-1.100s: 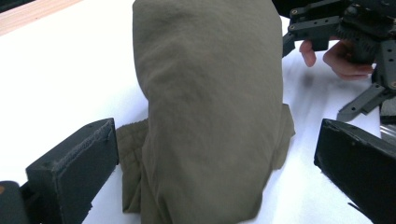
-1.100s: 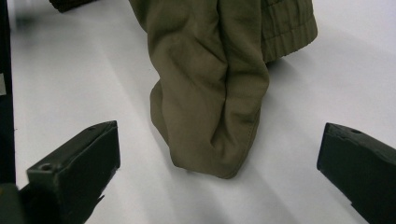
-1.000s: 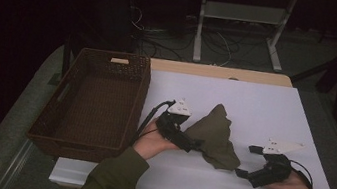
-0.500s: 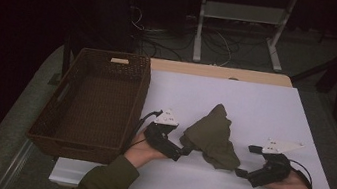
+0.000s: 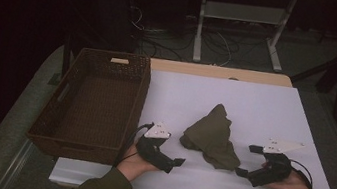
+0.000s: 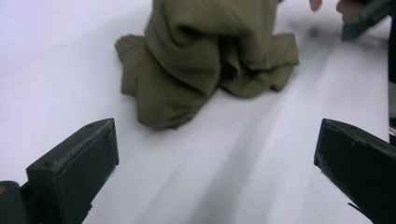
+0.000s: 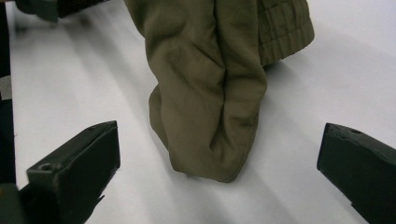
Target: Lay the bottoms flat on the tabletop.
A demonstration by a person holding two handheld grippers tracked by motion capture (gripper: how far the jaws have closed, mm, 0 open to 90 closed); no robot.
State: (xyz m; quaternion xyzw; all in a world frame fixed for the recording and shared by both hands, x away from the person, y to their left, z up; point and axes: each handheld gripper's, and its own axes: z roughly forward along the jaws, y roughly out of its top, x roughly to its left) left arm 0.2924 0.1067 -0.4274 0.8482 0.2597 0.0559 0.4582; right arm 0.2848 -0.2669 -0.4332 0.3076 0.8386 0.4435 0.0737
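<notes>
A crumpled olive-green cloth (image 5: 211, 136) lies on the white table (image 5: 256, 102), between my two grippers. My left gripper (image 5: 173, 148) rests to the cloth's left and points at it, open and empty, a short gap away. In the left gripper view the cloth (image 6: 205, 60) sits ahead of the wide-apart jaws. On the cloth's right, my right gripper (image 5: 246, 160) is open too, with one rolled fold of the cloth (image 7: 210, 107) reaching down between its jaws, apart from both.
A brown wicker basket (image 5: 143, 101) with nothing in it stands on the table's left side, close beside my left hand. Bare white table lies behind and to the right of the cloth. Beyond the table are cables and a metal stand on the floor.
My left gripper has drawn back from the cloth's left edge toward the table's front. The cloth now lies free. The right gripper has barely moved.
</notes>
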